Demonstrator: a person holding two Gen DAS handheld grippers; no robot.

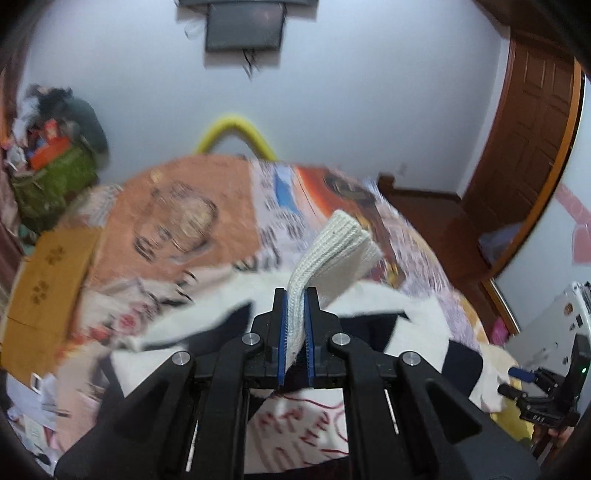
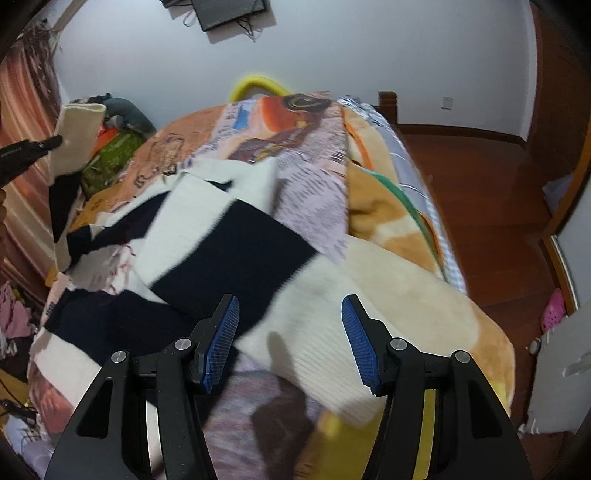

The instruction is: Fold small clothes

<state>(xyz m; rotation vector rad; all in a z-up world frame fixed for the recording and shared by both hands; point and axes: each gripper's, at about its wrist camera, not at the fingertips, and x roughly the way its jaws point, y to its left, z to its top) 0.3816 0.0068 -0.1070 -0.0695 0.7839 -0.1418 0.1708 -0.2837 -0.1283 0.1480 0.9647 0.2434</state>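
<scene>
Bed with printed blanket, yellow hoop behind it, dark screen on white wall, wooden door, pink shoe on wooden floor.

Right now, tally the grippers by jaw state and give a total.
Shut on the cream ribbed knit cuff: 1, the left gripper
Open, nothing between the pads: 1, the right gripper
Total: 2

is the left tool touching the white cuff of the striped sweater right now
Touching. The left wrist view shows the left tool shut on the ribbed white cuff, with both blue pads pressed against the knit and no gap showing.
</scene>
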